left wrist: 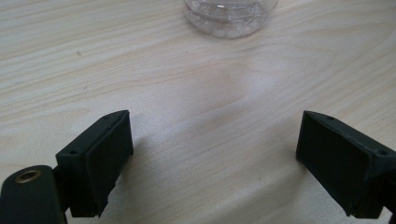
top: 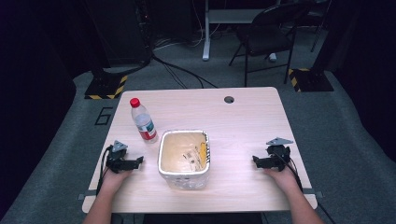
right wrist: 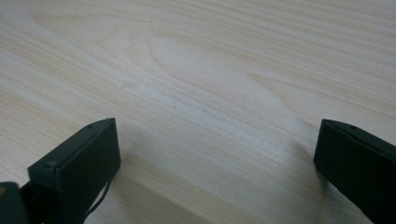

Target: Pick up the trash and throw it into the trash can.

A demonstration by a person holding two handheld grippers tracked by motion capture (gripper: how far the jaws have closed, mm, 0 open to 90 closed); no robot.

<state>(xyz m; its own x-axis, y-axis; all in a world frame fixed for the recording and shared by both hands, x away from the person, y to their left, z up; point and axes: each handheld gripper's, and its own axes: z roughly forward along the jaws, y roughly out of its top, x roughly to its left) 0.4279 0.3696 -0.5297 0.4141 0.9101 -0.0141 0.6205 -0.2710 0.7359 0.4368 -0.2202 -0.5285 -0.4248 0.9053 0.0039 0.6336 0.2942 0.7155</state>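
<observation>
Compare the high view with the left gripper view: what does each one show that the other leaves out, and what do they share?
High view alone: the red-capped top and label of the water bottle, the white bin at mid-table, the right tool, both of the person's hands, and a chair on the floor beyond.

Left gripper view alone: a close look at the left tool, its black jaws wide apart with bare wood between them.

Both: the wooden table, the bottle, and the left tool.

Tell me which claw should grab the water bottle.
Left. The left claw rests open beside the water bottle, whose base shows just ahead of its jaws. The right claw sits beyond the bin.
</observation>
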